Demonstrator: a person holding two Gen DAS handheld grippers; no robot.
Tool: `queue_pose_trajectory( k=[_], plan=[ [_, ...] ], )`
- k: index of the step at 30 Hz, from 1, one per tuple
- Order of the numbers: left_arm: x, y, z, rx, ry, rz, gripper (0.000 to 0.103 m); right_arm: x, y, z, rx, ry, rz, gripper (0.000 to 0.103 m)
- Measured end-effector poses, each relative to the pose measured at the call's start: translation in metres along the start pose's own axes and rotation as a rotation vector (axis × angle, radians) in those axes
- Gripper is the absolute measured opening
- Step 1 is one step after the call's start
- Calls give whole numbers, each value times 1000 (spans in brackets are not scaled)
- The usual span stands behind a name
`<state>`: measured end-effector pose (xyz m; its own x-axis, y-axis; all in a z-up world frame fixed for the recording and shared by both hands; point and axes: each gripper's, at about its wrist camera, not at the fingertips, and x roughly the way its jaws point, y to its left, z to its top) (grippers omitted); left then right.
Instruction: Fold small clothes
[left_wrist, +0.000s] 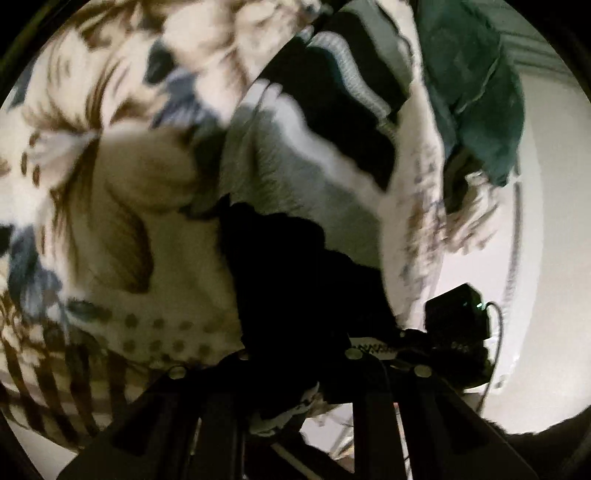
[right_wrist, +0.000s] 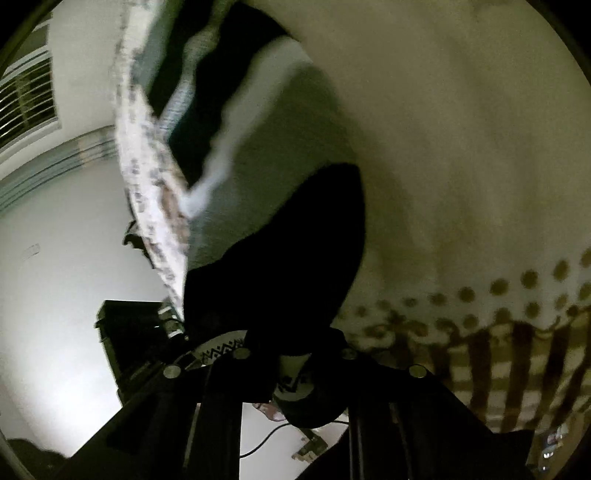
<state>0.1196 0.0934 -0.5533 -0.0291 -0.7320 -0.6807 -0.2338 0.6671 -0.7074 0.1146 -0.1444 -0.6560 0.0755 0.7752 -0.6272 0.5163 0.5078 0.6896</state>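
Note:
A small black, grey and white striped garment (left_wrist: 295, 173) hangs in front of the left wrist camera, its black edge (left_wrist: 280, 288) running down between the fingers of my left gripper (left_wrist: 295, 369), which is shut on it. The same garment (right_wrist: 266, 155) shows in the right wrist view, where its black edge (right_wrist: 288, 280) goes down into my right gripper (right_wrist: 295, 362), also shut on it. Both views are blurred and tilted; the fingertips are hidden by the cloth.
A cream bedspread with brown floral, dot and stripe print (left_wrist: 110, 221) fills the background, also in the right wrist view (right_wrist: 480, 184). A dark green cloth (left_wrist: 476, 81) lies at the far side. The other gripper's black body (left_wrist: 458, 314) (right_wrist: 129, 332) shows against a white wall.

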Motion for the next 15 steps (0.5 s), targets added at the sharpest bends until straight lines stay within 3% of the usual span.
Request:
queue_pose_trajectory(
  k=[3,7,10,15],
  plan=[
    [-11,-22,21,-11,-28,-68,12,-26,24,14,-28,-37,47,15],
    [-10,-57,66,10,-85,-134,12,-62,61,58,-84,-106,95,15],
    [-15,-79,117,50,-132,-172,12,-75,90,98,-115,-162,117,15],
    [-12,-113,221,117,-175,-187,12,-95,149,189,-203,-272,74,15]
  ],
)
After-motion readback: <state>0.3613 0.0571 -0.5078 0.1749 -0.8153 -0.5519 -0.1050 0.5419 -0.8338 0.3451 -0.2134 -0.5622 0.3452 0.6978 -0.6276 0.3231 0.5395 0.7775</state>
